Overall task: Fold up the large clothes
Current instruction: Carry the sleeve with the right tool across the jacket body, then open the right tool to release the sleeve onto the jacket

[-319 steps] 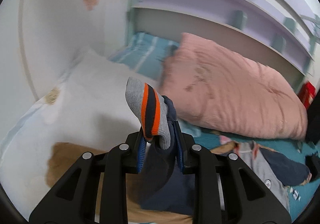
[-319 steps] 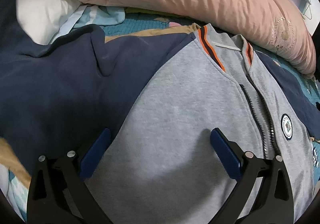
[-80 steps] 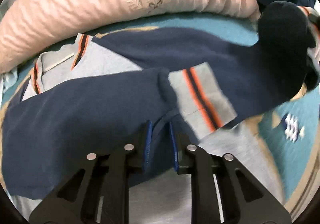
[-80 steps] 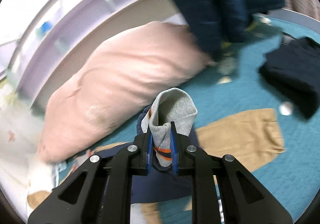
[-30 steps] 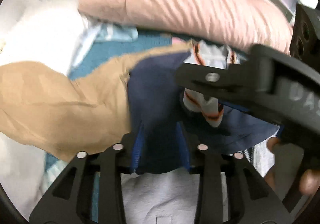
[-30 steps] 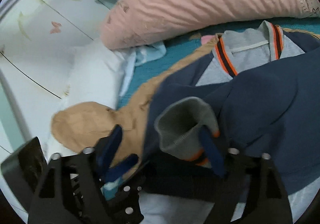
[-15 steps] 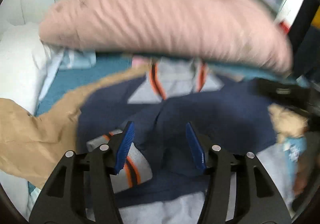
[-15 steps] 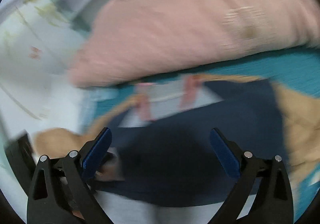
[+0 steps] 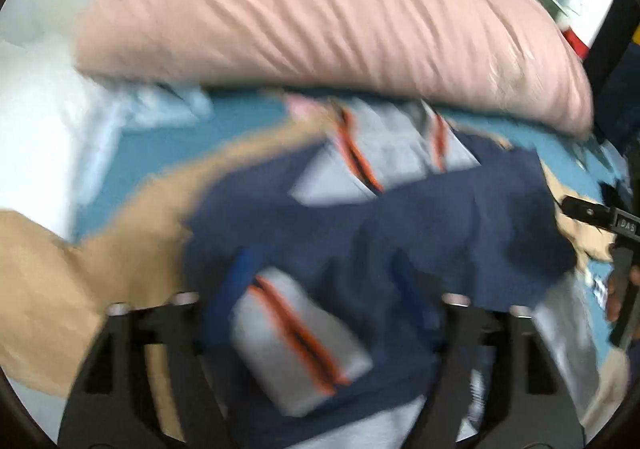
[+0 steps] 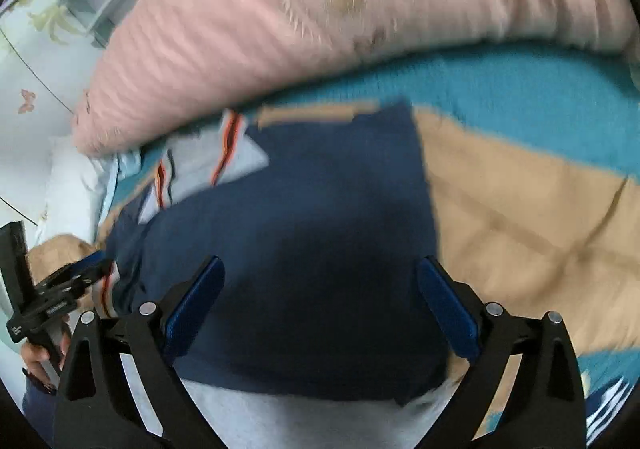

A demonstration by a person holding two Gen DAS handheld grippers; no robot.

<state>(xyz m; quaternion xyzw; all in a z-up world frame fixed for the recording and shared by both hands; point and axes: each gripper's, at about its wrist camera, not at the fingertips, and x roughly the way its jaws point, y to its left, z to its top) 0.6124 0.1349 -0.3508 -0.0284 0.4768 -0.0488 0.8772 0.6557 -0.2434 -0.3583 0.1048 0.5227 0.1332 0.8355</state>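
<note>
The jacket (image 10: 320, 229) lies on the bed, grey with navy sleeves, and both sleeves are folded across its front. Its orange-striped collar (image 10: 212, 161) points toward the pink quilt. In the blurred left wrist view my left gripper (image 9: 324, 289) hovers over the sleeves, its jaws opening. A grey cuff (image 9: 296, 341) with orange stripes lies loose between the fingers, and the pads are not pressing it. My right gripper (image 10: 322, 305) stands wide open over the navy sleeve with nothing gripped. The left gripper (image 10: 76, 273) also shows at the left edge of the right wrist view.
A pink quilt (image 10: 320, 9) is bunched along the far side of the teal bed sheet (image 10: 520, 89). A tan garment (image 10: 520, 229) lies under and beside the jacket. A white pillow (image 9: 36, 121) sits at the left. A hand (image 10: 40, 361) holds the left gripper.
The left gripper let go of the navy sleeve and spread its jaws. The right gripper dropped the striped cuff and swung right over the folded sleeves.
</note>
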